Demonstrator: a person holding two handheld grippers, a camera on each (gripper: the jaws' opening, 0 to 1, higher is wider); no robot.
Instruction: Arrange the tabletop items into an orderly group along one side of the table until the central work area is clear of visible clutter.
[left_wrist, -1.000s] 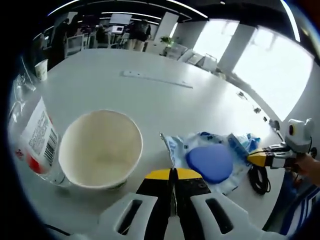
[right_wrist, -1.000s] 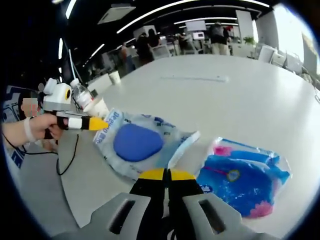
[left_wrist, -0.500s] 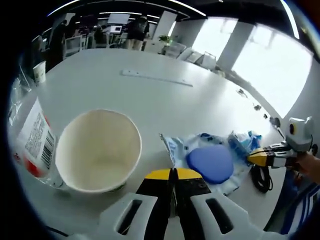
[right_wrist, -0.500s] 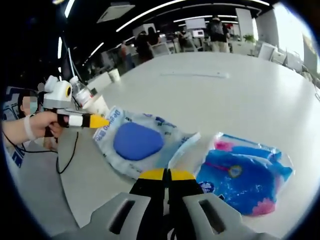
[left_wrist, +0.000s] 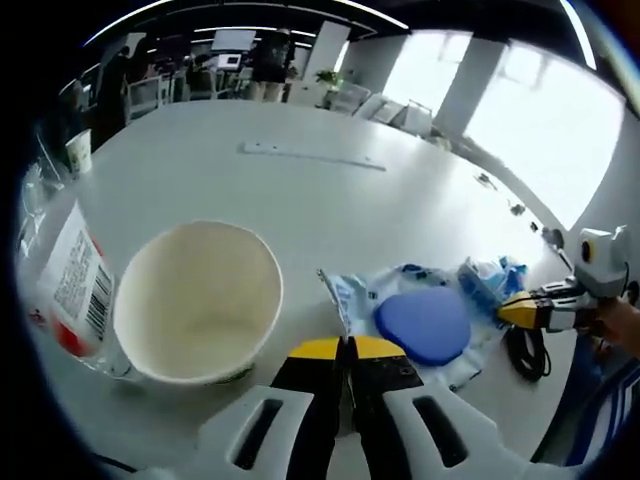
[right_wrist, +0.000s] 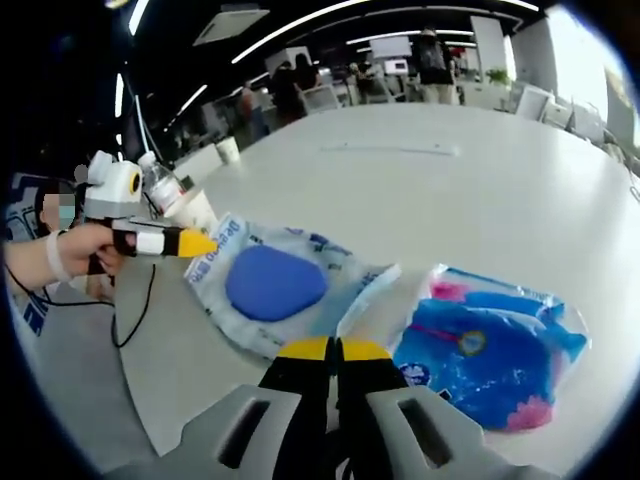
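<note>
paper cup (left_wrist: 197, 300) matt | plastic packet (right_wrist: 275, 287) glossy | table (left_wrist: 300, 205) smooth

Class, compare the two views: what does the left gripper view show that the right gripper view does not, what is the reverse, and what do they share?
Left gripper view: the inside of the white paper cup and the labelled bottle beside it. Right gripper view: a blue and pink packet, seen whole. Both: the clear packet with the blue pad, the long strip across the white table, and both grippers shut.

On my left stood an empty paper cup (left_wrist: 197, 298) beside a labelled plastic bottle (left_wrist: 62, 285). A clear pouch with a blue pad (right_wrist: 274, 284) lay flat, a blue-and-pink packet (right_wrist: 487, 350) just right of it.
</note>
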